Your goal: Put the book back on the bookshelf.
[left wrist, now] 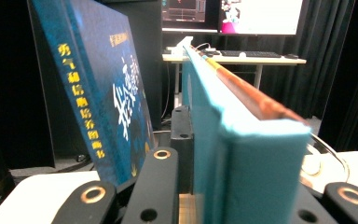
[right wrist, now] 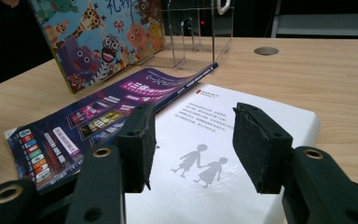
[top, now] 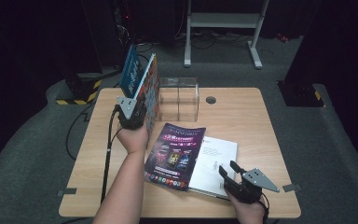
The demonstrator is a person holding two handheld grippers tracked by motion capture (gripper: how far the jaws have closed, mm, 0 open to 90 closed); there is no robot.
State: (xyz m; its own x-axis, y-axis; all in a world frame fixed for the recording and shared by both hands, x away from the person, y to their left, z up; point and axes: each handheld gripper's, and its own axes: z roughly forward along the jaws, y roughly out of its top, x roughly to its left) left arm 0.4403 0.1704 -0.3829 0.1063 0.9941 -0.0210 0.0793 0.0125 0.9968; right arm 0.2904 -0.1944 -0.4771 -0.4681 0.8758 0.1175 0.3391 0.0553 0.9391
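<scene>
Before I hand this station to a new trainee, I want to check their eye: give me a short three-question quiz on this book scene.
1. True or false: the left tongs are shut on the upright picture book.
2. Which lies partly on top of the other: the purple magazine or the white book?
3. The right tongs are: A) shut on the white book, B) open above the white book, C) inside the clear rack.

Key: 1 true; 2 the purple magazine overlaps the white book; 3 B.
</scene>
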